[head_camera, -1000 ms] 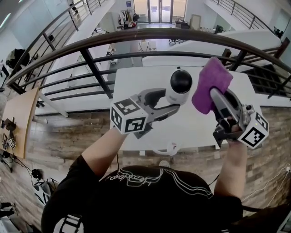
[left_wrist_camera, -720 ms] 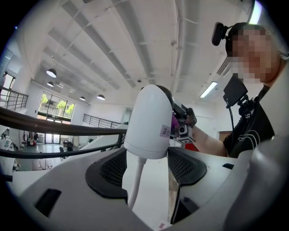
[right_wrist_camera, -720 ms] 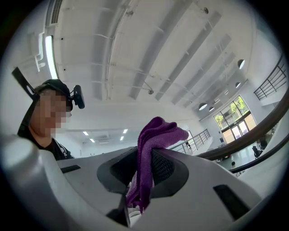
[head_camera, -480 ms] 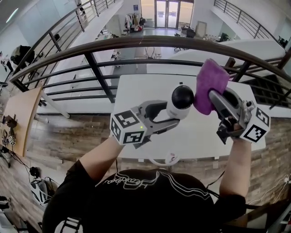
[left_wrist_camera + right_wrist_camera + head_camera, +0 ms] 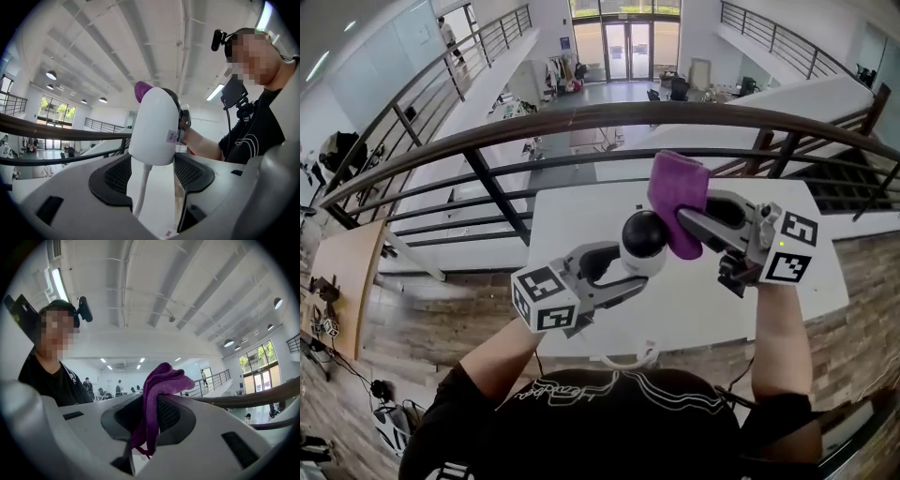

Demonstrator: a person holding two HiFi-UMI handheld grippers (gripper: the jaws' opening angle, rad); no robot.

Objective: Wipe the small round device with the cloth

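Above a white table point(image 5: 572, 211), beside a railing point(image 5: 581, 117): device held left, cloth held right.

Head view: the left gripper point(image 5: 636, 265) clamps the white body of the device point(image 5: 644, 239), dark dome up. The right gripper point(image 5: 686, 220) pinches a purple cloth point(image 5: 677, 192) that lies against the dome's right side. The dark railing runs just beyond both. Left gripper view: both jaws press on the device's sides and its cable point(image 5: 142, 187) hangs between them. The cloth's tip peeks out behind the device's top and the device hides the rest. A person sits at right. Right gripper view: the jaws are closed on the cloth, which stands up between them, with the railing at right.
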